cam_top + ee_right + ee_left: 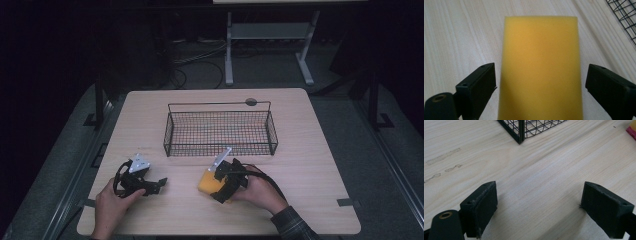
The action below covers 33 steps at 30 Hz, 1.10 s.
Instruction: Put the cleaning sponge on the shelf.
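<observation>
A yellow sponge [204, 181] lies flat on the wooden table [300, 150], in front of a black wire basket [220, 132]. My right gripper [214, 186] is over it and open. In the right gripper view the sponge [540, 45] runs lengthwise between the two jaws of the right gripper [540, 72], with a small gap on each side. My left gripper [159, 184] rests low at the front left, held by a hand. In its own view the left gripper [539, 192] is open over bare wood, with the basket's corner [520, 132] ahead.
The basket holds nothing that I can see. A pink and yellow edge of the sponge [632, 130] shows at the top right of the left gripper view. Faint smudges [442, 157] mark the wood. Table edges lie near both hands, and a white desk frame [267, 35] stands beyond.
</observation>
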Each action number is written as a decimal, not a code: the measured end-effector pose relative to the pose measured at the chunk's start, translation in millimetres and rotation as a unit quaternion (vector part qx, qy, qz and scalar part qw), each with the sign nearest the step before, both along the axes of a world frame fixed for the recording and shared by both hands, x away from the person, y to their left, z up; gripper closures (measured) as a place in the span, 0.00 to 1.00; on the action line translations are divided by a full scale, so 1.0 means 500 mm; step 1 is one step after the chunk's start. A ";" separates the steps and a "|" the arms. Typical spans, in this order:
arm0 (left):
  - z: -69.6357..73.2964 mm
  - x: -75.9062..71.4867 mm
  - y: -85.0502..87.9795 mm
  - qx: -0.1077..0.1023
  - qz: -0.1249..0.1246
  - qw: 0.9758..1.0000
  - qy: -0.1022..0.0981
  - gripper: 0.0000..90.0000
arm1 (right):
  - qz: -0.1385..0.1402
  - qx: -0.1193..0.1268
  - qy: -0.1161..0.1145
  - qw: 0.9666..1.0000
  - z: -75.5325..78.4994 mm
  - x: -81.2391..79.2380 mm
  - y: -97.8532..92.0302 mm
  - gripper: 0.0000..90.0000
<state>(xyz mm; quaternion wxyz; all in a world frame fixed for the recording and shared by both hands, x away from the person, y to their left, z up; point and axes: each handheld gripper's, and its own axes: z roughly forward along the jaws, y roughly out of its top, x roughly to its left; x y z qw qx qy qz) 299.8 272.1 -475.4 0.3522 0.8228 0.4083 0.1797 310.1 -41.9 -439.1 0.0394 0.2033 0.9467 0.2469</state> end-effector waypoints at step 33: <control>0.000 0.000 0.000 0.000 0.000 1.000 0.000 0.14 | 0.012 -0.026 0.004 1.000 -0.019 -0.002 0.004 0.25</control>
